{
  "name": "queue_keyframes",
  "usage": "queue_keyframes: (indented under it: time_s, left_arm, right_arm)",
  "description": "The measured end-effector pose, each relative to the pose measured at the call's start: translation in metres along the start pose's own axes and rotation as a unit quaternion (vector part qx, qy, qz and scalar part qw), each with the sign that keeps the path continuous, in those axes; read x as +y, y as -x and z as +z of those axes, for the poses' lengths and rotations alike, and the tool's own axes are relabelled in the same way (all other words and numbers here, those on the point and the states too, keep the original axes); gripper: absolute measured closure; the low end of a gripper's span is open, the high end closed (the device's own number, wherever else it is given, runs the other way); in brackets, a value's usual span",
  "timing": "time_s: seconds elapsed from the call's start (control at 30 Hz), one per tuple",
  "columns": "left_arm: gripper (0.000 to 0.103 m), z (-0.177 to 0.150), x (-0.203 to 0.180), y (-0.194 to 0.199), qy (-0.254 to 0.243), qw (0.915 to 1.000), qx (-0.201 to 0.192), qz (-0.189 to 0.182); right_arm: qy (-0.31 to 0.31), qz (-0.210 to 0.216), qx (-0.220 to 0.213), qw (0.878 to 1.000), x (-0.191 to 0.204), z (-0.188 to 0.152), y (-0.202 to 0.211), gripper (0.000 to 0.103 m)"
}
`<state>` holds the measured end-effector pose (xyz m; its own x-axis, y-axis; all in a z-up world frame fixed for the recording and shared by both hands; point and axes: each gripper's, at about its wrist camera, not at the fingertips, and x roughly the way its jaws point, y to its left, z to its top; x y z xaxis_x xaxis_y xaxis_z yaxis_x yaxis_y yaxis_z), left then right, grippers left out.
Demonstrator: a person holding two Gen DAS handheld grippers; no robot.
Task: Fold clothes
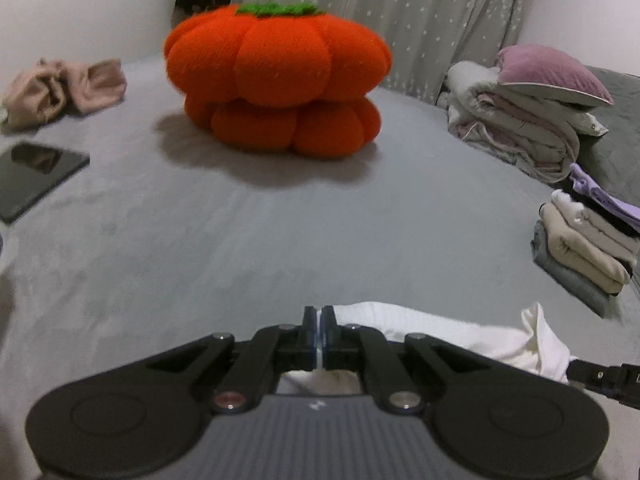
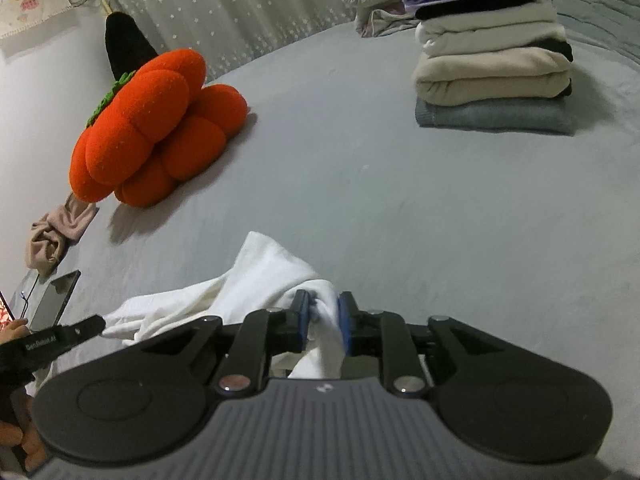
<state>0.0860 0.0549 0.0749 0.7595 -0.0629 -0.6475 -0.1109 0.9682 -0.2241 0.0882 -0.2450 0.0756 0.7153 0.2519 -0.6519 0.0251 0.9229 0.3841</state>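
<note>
A white garment lies bunched on the grey bed, stretched between my two grippers. In the right wrist view my right gripper is shut on a fold of it, with white cloth filling the gap between the blue pads. My left gripper has its jaws together, and a thin edge of the white garment appears pinched between them; the rest trails off to the right beneath it. Its finger shows at the cloth's left end in the right wrist view. The right gripper meets the cloth's far corner.
An orange pumpkin cushion sits mid-bed. A stack of folded clothes stands to the right, with piled bedding and a purple pillow behind. At left lie a crumpled pink garment and a dark tablet. A starred curtain hangs behind.
</note>
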Motion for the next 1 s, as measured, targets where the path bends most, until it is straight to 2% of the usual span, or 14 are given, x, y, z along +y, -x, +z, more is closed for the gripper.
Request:
queue_keyframes:
  time_s: [0.03,0.1,0.13,0.17,0.2,0.4,0.8,1.0]
  left_arm:
    - [0.102,0.000,0.003,-0.002,0.003,1.0000,0.005,-0.003]
    - [0.102,-0.002,0.007,-0.004,0.006,0.9999,0.012,-0.008]
    - [0.102,-0.002,0.008,-0.006,0.007,0.9998,0.017,-0.011]
    - [0.102,-0.003,0.009,-0.008,0.009,0.9996,0.021,-0.014]
    - [0.102,-0.004,0.010,-0.009,0.010,0.9995,0.026,-0.017]
    - [0.101,-0.007,0.013,-0.011,0.009,0.9990,0.034,-0.026]
    - [0.101,-0.003,0.023,0.003,0.024,0.9993,0.013,-0.027]
    - [0.101,-0.001,0.024,0.004,0.027,0.9993,0.007,-0.024]
  right_arm:
    - [0.002,-0.005,-0.002,1.000,0.000,0.000,0.000,0.081]
    - [0.005,-0.007,-0.006,1.000,0.001,-0.001,0.001,0.073]
    - [0.003,-0.005,-0.009,1.000,0.002,-0.001,0.003,0.057]
    - [0.001,-0.003,-0.013,1.000,0.002,-0.002,0.004,0.046]
    - [0.000,0.001,-0.015,1.000,0.003,-0.002,0.006,0.044]
    - [0.010,0.037,0.000,0.999,0.019,-0.010,0.003,0.042]
    - [0.041,0.031,0.034,0.998,0.030,-0.022,-0.012,0.042]
    - [0.052,0.042,0.044,0.997,0.036,-0.028,-0.011,0.042]
